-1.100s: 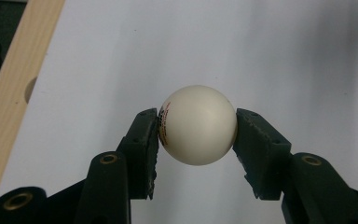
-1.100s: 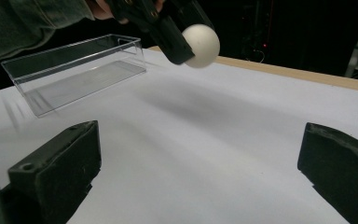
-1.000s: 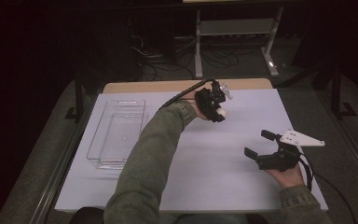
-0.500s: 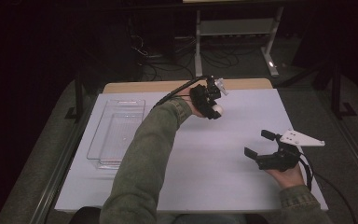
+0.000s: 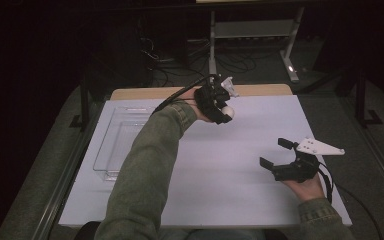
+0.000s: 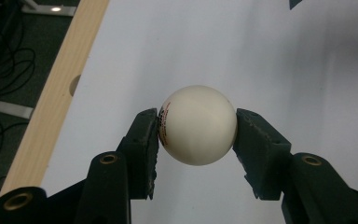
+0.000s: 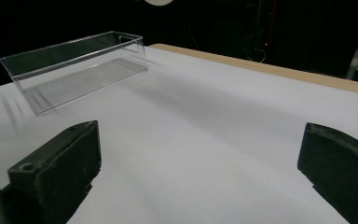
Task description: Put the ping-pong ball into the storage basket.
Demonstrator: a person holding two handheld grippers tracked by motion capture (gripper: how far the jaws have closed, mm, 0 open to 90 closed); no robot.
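Note:
A white ball (image 6: 198, 125) with small red print sits pinched between the two black pads of my left gripper (image 6: 196, 133). From above, that left gripper (image 5: 224, 114) hangs over the far middle of the white table with the ball (image 5: 228, 113) at its tip. My right gripper (image 5: 275, 154) rests low at the right of the table, jaws wide apart with nothing between them. In the right gripper view the right gripper (image 7: 200, 158) faces bare white table, and the ball (image 7: 158, 2) peeks in at the top edge.
A clear plastic bin (image 5: 117, 142) stands on the left side of the table, also seen as the bin (image 7: 74, 65) from the right gripper. The table's wooden far edge (image 5: 260, 90) borders a dark floor with cables and a metal stand (image 5: 252, 30).
My left gripper has risen and drifted toward the table's far edge with the ball still in it. The right gripper has stayed where it was.

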